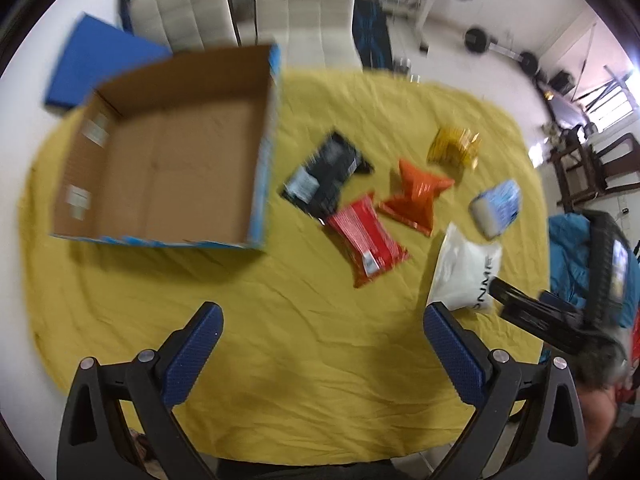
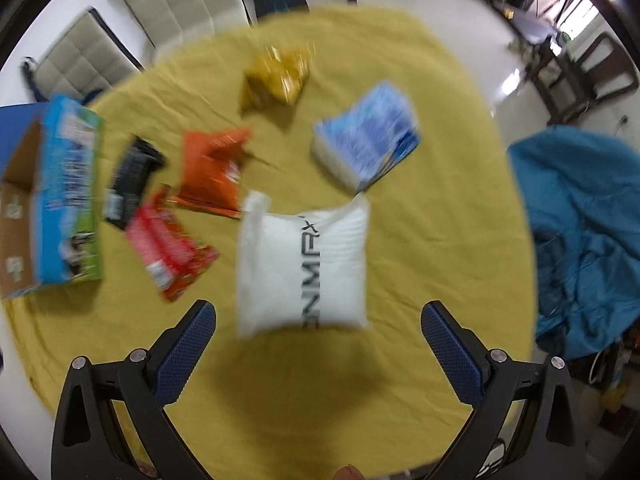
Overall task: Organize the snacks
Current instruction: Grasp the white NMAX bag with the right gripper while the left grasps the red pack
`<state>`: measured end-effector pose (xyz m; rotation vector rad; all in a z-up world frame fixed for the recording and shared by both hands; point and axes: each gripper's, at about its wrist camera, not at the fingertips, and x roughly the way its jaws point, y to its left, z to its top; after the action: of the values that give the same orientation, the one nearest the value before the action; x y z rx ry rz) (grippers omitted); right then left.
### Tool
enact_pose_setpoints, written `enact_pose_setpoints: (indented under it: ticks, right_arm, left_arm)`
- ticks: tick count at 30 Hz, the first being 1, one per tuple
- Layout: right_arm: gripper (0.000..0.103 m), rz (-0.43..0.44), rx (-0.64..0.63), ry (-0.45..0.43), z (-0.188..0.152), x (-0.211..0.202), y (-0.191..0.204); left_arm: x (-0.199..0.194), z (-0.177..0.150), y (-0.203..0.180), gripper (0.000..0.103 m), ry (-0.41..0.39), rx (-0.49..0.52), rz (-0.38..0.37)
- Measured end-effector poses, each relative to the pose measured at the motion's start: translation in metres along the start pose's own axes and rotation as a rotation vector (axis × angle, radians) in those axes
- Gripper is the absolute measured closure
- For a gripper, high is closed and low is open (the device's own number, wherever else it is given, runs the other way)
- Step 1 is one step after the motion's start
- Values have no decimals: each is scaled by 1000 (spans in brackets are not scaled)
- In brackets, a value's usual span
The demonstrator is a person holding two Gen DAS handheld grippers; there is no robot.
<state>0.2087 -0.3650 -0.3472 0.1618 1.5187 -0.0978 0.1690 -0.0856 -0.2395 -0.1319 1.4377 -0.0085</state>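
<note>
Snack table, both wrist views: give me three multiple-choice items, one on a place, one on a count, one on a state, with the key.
1. Where does the cardboard box sit relative to the packets?
A. To their left
B. To their right
C. On top of them

2. How many packets lie on the yellow cloth?
A. Four
B. Six
C. Eight

3. What is the state of the right gripper?
A. Shut on the white bag
B. Open, holding nothing
C. Shut on nothing

Key:
1 A, the box is left of every packet in both views.
2 B: black packet, red packet, orange packet, gold packet, blue packet, white bag.
3 B, its fingers stand wide apart, the white bag beyond them.
</note>
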Motion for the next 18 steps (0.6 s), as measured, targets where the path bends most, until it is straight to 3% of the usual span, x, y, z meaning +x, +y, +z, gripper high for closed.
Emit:
enact_pose_setpoints:
  ticks: [4,7,15,18]
  right_arm:
    - [0,40,36,112,10,69,-2]
    - [6,49,43,135,10,94,-4]
    - [19,76,2,140,3,107,-17]
    - [20,79,-4,151,5,108,-16]
  left_arm:
    - [48,14,-15,4,63,-21,-11]
    - [81,30,-22,10,117,-62,-27]
    - [176,67,-33,10,307,-145,-47]
    - [202,70,-35,27,339,-132,-28]
